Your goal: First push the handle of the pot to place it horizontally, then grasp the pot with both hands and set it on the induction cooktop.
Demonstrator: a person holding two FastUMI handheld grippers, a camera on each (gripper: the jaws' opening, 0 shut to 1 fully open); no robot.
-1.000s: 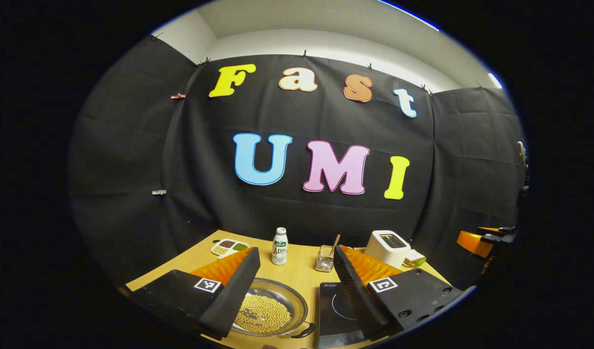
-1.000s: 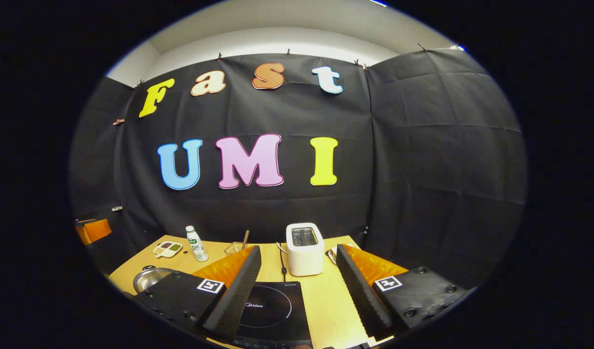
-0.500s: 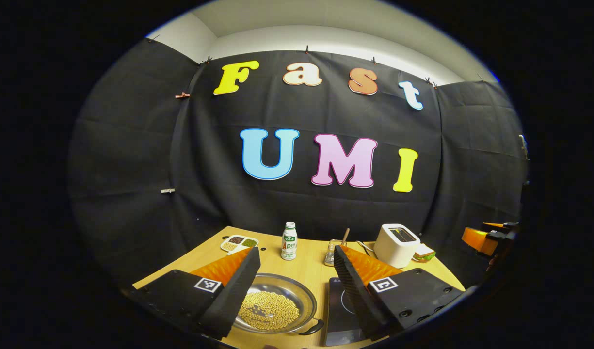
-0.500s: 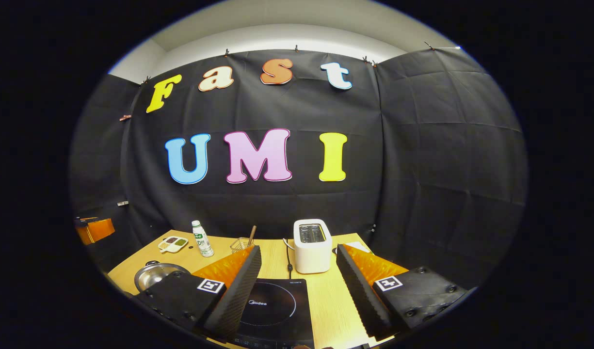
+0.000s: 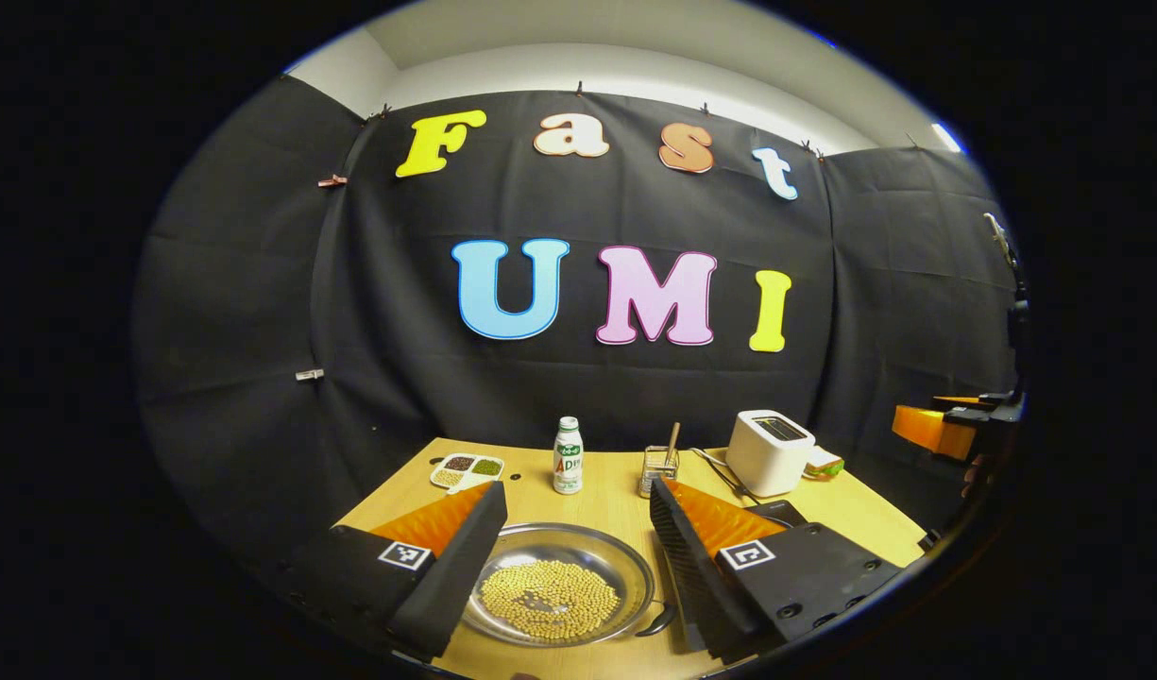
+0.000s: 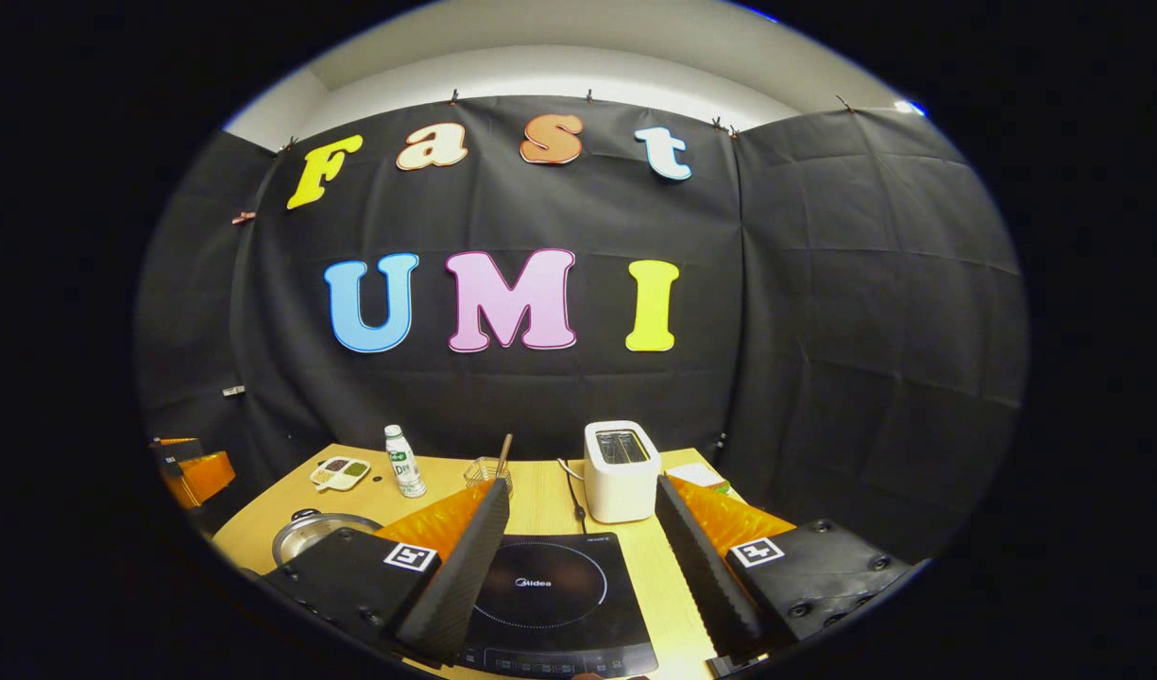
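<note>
The left gripper (image 5: 578,567) hangs above the wooden table (image 5: 852,515) with its jaws spread wide and empty. Between its fingers lies the steel pot (image 5: 564,590), shallow and holding yellow beans, one black handle (image 5: 655,620) at its near right rim. The right gripper (image 6: 578,567) is likewise spread and holds nothing, above the black induction cooktop (image 6: 550,590). In the right gripper view the pot sits left of the cooktop, apart from it; a white toaster (image 6: 619,458) stands behind
</note>
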